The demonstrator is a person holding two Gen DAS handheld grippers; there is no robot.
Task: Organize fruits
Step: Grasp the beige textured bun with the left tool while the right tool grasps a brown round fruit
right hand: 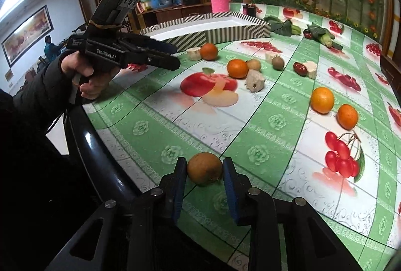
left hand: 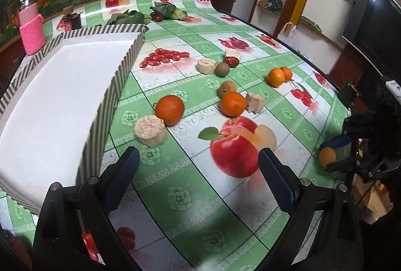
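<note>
A round brownish-yellow fruit (right hand: 205, 172) rests on the tablecloth near the table's front edge. My right gripper (right hand: 204, 163) is shut on it, a blue pad against each side. The left wrist view shows the same fruit (left hand: 327, 156) at far right, between those fingers. My left gripper (left hand: 199, 155) hovers open and empty over the printed apple. It is held in a person's hand (right hand: 87, 80). Several oranges (left hand: 169, 110), kiwis (left hand: 222, 69) and pale chunks (left hand: 151, 130) lie loose mid-table. The striped tray (left hand: 110, 105) with a white inside stands to the left.
A pink-sleeved bottle (left hand: 32, 28) stands behind the tray. Leafy vegetables and corn (left hand: 165, 11) lie at the far end. A red date (left hand: 231, 61) sits by a white piece. The table's dark rounded edge (right hand: 95, 145) runs close to my right gripper.
</note>
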